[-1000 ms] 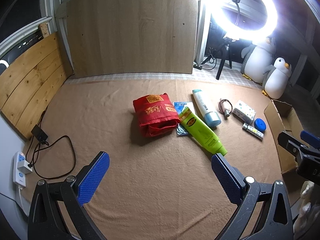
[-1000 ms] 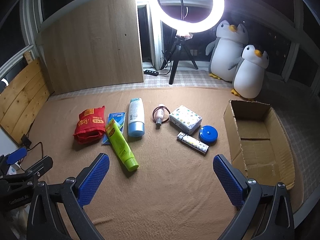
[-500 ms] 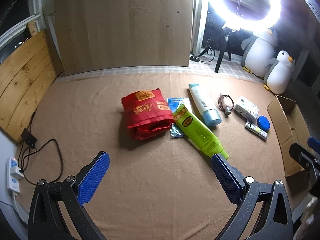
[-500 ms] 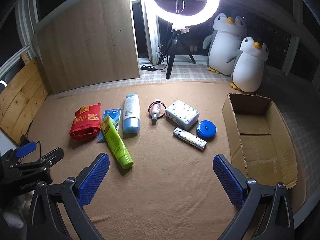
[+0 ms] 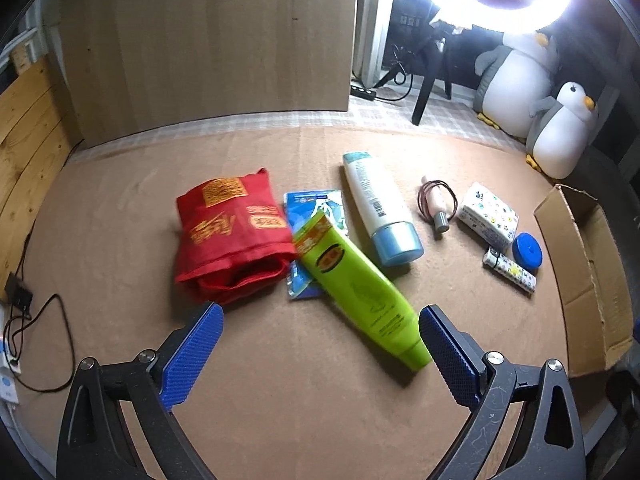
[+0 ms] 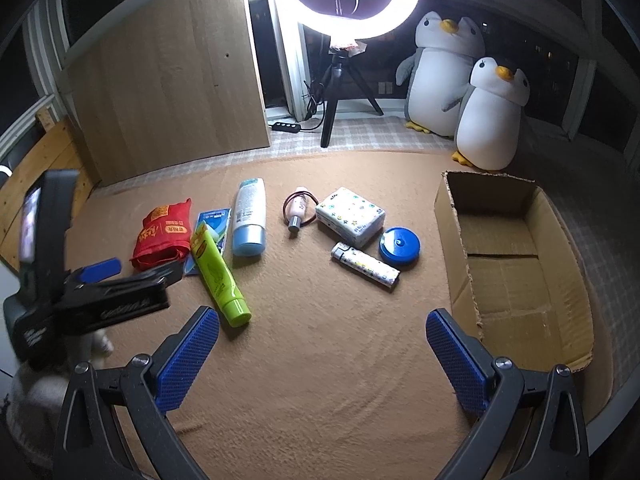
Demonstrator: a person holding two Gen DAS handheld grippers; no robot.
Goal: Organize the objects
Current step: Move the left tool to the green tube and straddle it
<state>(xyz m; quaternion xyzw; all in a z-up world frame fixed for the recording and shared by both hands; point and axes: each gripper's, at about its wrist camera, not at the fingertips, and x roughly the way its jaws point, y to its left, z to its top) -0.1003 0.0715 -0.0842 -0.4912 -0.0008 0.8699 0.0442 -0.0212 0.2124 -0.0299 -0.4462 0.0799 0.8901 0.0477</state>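
Two grippers hang above the tan mat, the left gripper [image 5: 320, 344] and right gripper [image 6: 322, 346] both spread wide with nothing between the blue pads. The green tube [image 5: 358, 292] lies diagonally just ahead of the left one, overlapping the blue packet [image 5: 306, 210] beside the red bag [image 5: 232, 236]. The cardboard box [image 6: 516, 264] sits open, well right of the row.

The blue packet [image 5: 310, 216] lies half-buried under the green tube [image 5: 360, 292] — its print is unreadable. The cardboard box [image 5: 580, 276] runs off the frame's right edge, and the red bag [image 5: 232, 232] looks, perhaps, motion-smeared.
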